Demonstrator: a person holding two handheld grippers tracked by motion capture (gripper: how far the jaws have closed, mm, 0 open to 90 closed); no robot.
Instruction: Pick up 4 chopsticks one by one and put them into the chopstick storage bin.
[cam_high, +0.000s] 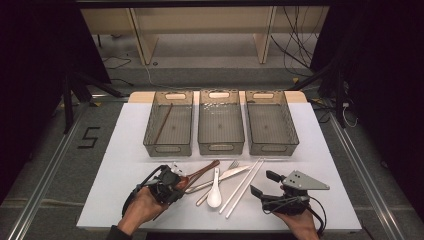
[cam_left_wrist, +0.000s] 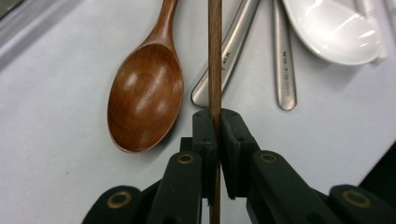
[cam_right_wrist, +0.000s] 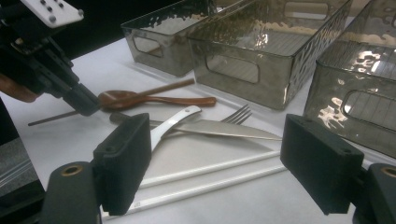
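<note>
Nearest me, my left gripper (cam_high: 181, 181) sits at the near-left of the table (cam_high: 325, 150), and I have its jaws clamped on a brown chopstick (cam_left_wrist: 215, 56). In the left gripper view the stick runs straight up between the two pads (cam_left_wrist: 204, 135), which press on it from both sides. It lies low over the white top, slanting away toward the right in the high view. Just beside it rests the wooden spoon (cam_left_wrist: 145, 95), bowl up, its handle pointing the same way as the stick.

My right gripper (cam_high: 263, 183) is at the near-right, jaws standing wide apart with nothing between them; the right gripper view shows bare table and the two white chopsticks (cam_right_wrist: 210, 179) lying side by side past its pads.

Between the two grippers lies the rest of the cutlery: a white spoon (cam_high: 214, 192), a knife (cam_right_wrist: 219, 129) and a fork (cam_right_wrist: 238, 113) that cross one another, with the white chopsticks on their right.

Farther off, three clear bins stand in a row across the table. The left bin (cam_high: 169, 142) holds one brown chopstick (cam_high: 163, 123) lying on a slant. The middle bin (cam_high: 220, 142) and right bin (cam_high: 272, 142) are just beside it, close together.
</note>
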